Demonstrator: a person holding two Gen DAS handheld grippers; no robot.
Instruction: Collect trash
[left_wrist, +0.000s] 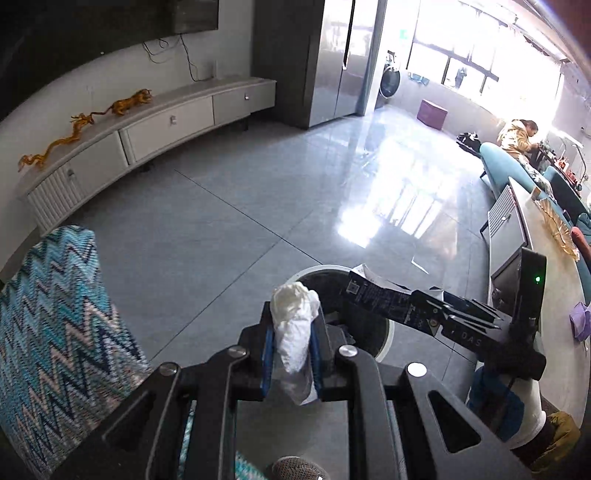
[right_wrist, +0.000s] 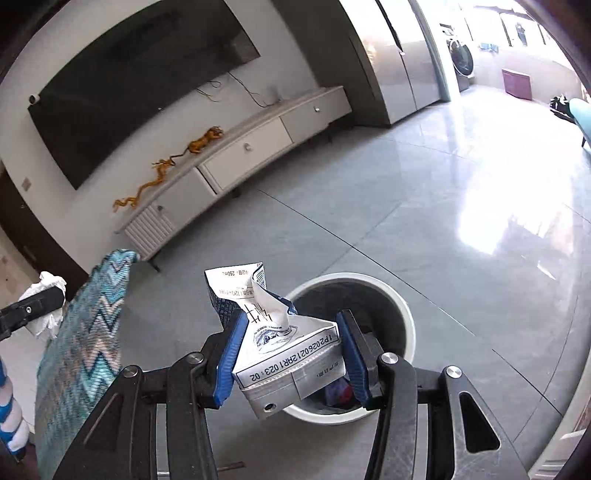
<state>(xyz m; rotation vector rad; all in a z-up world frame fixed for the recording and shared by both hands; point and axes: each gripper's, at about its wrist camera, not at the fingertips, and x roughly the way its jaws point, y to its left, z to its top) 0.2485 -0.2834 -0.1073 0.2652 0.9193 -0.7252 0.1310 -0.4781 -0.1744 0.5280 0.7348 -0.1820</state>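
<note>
My left gripper (left_wrist: 293, 332) is shut on a crumpled white tissue (left_wrist: 295, 321) and holds it above the near rim of a round white trash bin (left_wrist: 386, 339) on the floor. My right gripper (right_wrist: 291, 336) is shut on a crushed milk carton (right_wrist: 280, 343) and holds it over the same bin (right_wrist: 406, 317), which holds some trash. In the left wrist view the right gripper (left_wrist: 436, 314) reaches in from the right with the carton (left_wrist: 376, 295) over the bin. In the right wrist view the left gripper's finger (right_wrist: 33, 306) and the tissue (right_wrist: 46, 295) show at far left.
A cushion with a blue zigzag pattern (left_wrist: 55, 332) (right_wrist: 85, 350) sits close on the left. A pale table (left_wrist: 546, 295) stands at right, a white TV cabinet (left_wrist: 166, 125) along the far wall. Grey tiled floor (left_wrist: 240, 206) lies between. A person (left_wrist: 517, 136) sits far right.
</note>
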